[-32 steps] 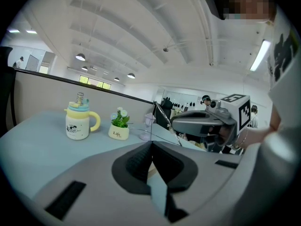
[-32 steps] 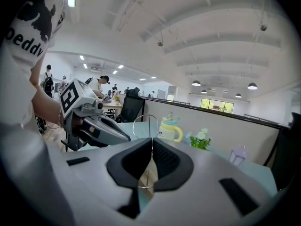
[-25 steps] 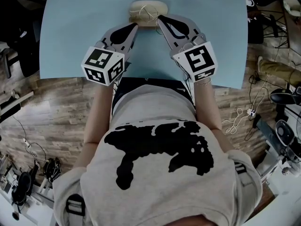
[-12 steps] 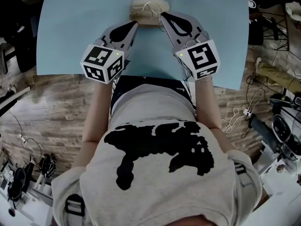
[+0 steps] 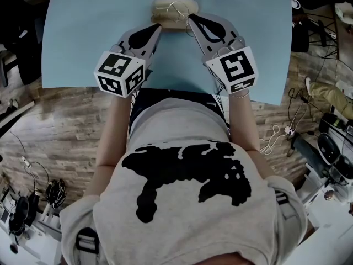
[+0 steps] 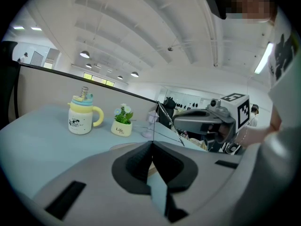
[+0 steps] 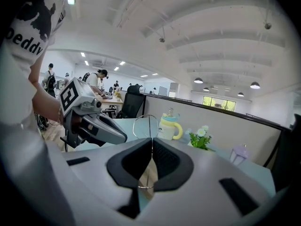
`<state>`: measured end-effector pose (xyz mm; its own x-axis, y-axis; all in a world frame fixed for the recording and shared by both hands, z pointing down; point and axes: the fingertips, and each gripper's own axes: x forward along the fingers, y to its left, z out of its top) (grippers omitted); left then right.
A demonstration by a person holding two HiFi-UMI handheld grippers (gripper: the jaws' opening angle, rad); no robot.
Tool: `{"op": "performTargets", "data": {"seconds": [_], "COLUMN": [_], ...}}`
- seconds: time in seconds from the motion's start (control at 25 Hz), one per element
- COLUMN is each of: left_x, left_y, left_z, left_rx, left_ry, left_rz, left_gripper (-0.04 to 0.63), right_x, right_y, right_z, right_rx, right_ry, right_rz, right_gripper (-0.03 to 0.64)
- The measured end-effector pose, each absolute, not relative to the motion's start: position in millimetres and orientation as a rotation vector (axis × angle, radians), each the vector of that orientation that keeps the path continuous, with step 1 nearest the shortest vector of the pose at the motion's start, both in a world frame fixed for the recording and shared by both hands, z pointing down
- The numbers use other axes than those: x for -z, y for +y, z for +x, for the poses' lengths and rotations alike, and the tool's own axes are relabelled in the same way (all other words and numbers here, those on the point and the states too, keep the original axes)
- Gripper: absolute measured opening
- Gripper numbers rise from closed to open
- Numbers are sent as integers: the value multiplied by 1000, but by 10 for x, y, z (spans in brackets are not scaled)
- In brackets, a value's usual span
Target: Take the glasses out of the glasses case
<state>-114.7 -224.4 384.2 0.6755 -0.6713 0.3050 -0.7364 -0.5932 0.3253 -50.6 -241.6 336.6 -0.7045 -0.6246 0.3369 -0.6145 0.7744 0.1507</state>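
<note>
A beige glasses case (image 5: 165,5) lies at the far middle of the light blue table (image 5: 83,43). Thin wire-framed glasses (image 5: 177,12) sit over the case, between both grippers. My left gripper (image 5: 157,30) reaches in from the left, its jaws closed on a thin wire arm of the glasses (image 6: 154,121). My right gripper (image 5: 189,20) comes from the right and is shut on the frame, whose round wire rim (image 7: 145,116) stands up above the pads. Each gripper view shows the other gripper opposite it: the right gripper (image 6: 202,124) and the left gripper (image 7: 94,124).
A yellow and blue mug (image 6: 82,117) and a small flower pot (image 6: 123,124) stand at the back of the table, with a small lilac lantern (image 7: 240,153) nearby. A grey partition runs behind the table. Cables and gear (image 5: 309,126) lie on the wooden floor to the right.
</note>
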Motion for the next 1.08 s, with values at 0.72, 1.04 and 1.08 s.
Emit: {"op": "performTargets", "data": {"seconds": [0.72,1.04,1.08], "left_x": [-3860,-3862,-3862], "left_y": [-2236,-2248,-2250], "left_z": [-1143,-1138,-1138], "left_rx": [-219,-218,-218], "left_ry": [-1083,-1081,-1082], "left_rz": [2468,2467,2467], "left_gripper": [11,11,11], "right_x": [-3368,-3373,-3372], "right_y": [-2413,-2417,-2419], "right_z": [-519,-528,-530], "right_rx": [44,43,44], "right_ry": [-2596,-2594,-2594], "right_rz": [936,933,932], "right_gripper": [12,12,12]}}
